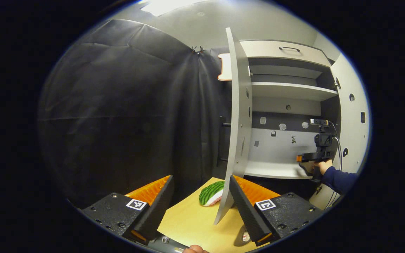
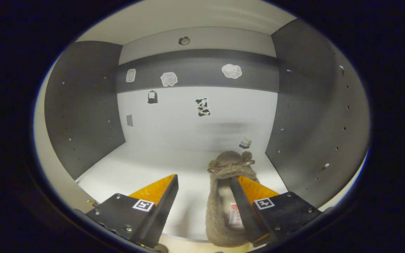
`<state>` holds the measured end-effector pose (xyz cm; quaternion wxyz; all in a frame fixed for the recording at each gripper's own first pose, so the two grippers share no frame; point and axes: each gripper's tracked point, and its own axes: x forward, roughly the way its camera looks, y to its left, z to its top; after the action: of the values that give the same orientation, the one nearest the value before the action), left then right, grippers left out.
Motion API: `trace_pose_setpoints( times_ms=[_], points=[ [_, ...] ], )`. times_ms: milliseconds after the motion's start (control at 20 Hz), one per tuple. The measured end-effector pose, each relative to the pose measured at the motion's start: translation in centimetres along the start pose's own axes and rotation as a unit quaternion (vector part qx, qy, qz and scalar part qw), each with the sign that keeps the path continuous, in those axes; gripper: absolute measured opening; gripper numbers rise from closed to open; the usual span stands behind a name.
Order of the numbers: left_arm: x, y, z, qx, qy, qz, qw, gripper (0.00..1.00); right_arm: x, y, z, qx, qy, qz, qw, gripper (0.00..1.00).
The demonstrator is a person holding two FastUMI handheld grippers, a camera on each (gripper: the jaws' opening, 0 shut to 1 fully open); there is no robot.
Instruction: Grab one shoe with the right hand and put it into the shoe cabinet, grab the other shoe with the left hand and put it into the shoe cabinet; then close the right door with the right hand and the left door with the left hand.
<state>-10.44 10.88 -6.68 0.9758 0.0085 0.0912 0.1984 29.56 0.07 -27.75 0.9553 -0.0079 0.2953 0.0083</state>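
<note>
The booth is hung with black cloth, and a pale wooden floor board [image 1: 195, 225] lies before a grey-and-white shoe cabinet [image 1: 290, 92] whose two doors stand wide. In the right gripper view, the right gripper [image 2: 202, 196] sits inside the lower compartment with its fingers spread apart; a fuzzy taupe slipper with a small bow [image 2: 229, 182] lies on the white shelf [image 2: 135, 172], toe toward 12 o'clock and heel at the front edge, partly under the finger at 5 o'clock, pinched by nothing. It looks set down near the right wall, probably to leave room at 9 o'clock for its mate. In the left gripper view, the left gripper [image 1: 200, 207] hovers low with fingers parted and empty; just beyond, at 12 o'clock, a green-striped, watermelon-patterned slipper [image 1: 211, 193] rests on the board, half hidden by the edge-on left door [image 1: 239, 119]. At 3 o'clock a blue-sleeved hand [image 1: 323, 165] holds the other gripper at the shelf.
</note>
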Motion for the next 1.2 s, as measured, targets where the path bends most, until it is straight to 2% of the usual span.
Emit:
trace_pose_setpoints(
  times_ms=[300, 350, 500, 600, 650, 750, 800, 900, 1000, 1100, 1150, 1200],
  points=[
    [0.1, 0.1, -1.1, 0.005, 0.007, -0.019, 1.000, 0.93, -4.2, -1.2, 2.1, 0.016, -0.034, -0.008, 0.999, 0.88],
    [0.2, -0.3, -1.6, 0.006, 0.013, -0.027, 1.000, 0.96, -5.5, -1.3, 2.9, 0.018, -0.047, -0.005, 0.999, 0.88],
    [0.5, -2.1, -4.1, 0.010, 0.044, -0.061, 0.997, 0.94, -10.0, -1.8, 6.4, 0.030, -0.097, -0.001, 0.995, 0.86],
    [0.5, -3.4, -6.1, 0.013, 0.072, -0.086, 0.994, 0.94, -13.3, -2.1, 8.8, 0.034, -0.128, 0.002, 0.991, 0.88],
    [0.4, -4.1, -7.0, 0.013, 0.086, -0.100, 0.991, 0.97, -15.1, -2.0, 9.9, 0.033, -0.146, 0.004, 0.989, 0.88],
    [0.2, -5.8, -8.8, 0.011, 0.112, -0.133, 0.985, 0.94, -18.3, -2.4, 11.9, 0.021, -0.182, 0.003, 0.983, 0.85],
    [0.2, -6.5, -9.8, 0.009, 0.125, -0.148, 0.981, 0.97, -19.8, -2.9, 12.6, 0.011, -0.194, -0.005, 0.981, 0.84],
    [0.3, -8.2, -11.6, 0.009, 0.148, -0.179, 0.973, 0.97, -22.6, -3.0, 13.4, -0.003, -0.208, -0.007, 0.978, 0.88],
    [0.6, -9.8, -14.0, 0.011, 0.172, -0.206, 0.963, 0.96, -25.3, -3.1, 14.2, -0.011, -0.221, -0.006, 0.975, 0.84],
    [0.4, -11.3, -17.1, 0.017, 0.211, -0.234, 0.949, 0.97, -27.6, -3.5, 14.8, -0.020, -0.228, -0.010, 0.973, 0.88],
    [0.1, -12.0, -18.7, 0.018, 0.233, -0.247, 0.940, 0.97, -28.8, -3.6, 15.2, -0.023, -0.233, -0.010, 0.972, 0.84],
    [0.0, -12.5, -19.9, 0.018, 0.250, -0.256, 0.934, 0.96, -30.1, -3.7, 15.6, -0.024, -0.239, -0.008, 0.971, 0.88]
  ],
)
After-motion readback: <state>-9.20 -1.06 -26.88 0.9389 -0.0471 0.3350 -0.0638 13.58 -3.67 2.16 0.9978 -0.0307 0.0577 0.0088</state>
